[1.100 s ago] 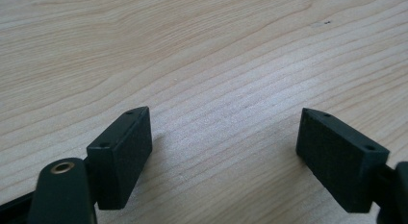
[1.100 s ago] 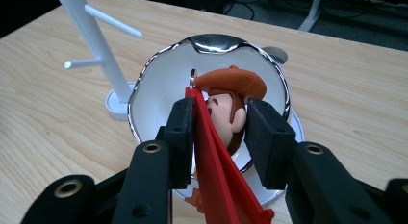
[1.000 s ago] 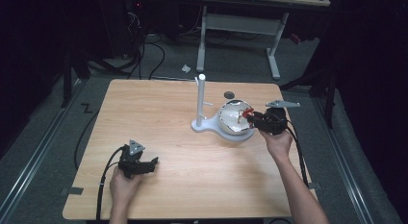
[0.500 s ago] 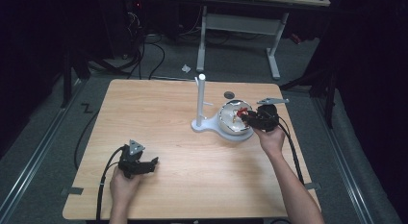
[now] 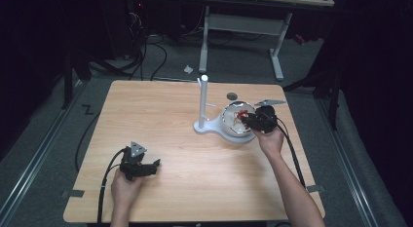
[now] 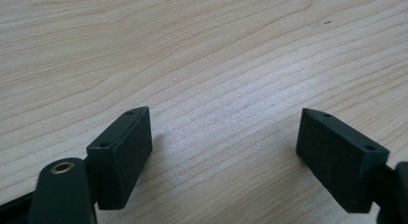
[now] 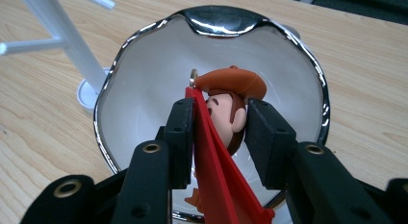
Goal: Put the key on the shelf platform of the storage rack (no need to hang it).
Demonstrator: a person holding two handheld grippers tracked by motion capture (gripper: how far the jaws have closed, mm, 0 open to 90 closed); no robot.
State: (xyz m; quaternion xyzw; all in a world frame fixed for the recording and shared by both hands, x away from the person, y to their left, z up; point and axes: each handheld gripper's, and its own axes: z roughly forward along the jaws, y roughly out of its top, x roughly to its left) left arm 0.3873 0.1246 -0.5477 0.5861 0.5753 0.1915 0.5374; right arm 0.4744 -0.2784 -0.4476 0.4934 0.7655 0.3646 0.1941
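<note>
- Looking down from the high view, the right tool (image 5: 249, 121) reaches over the rim of a white bowl (image 5: 229, 121) with a silvery scalloped edge, which stands toward the far right of the wooden surface (image 5: 160, 124). A small cowboy figure (image 5: 238, 118) shows as a red-and-brown speck at its tip, inside the bowl. A white stand (image 5: 203, 103) with an upright post rises just left of the bowl, its base touching or nearly touching it. The left tool (image 5: 151, 166) rests near the front left of the surface, well apart from the bowl.
- In the left gripper view, the left tool (image 6: 223, 137) has its two black jaws spread wide — nothing between them but bare wood grain (image 6: 202, 56).
- In the right gripper view, the right tool (image 7: 219, 132) is clamped on the cowboy figure (image 7: 231, 96): the jaws press on either side of its head, under the brown hat, with a red strap (image 7: 216, 171) from the figure running down between them. The figure hangs inside the bowl (image 7: 144, 84) — whether it touches the bottom cannot be told. The white stand (image 7: 62, 36) shows at upper left.
</note>
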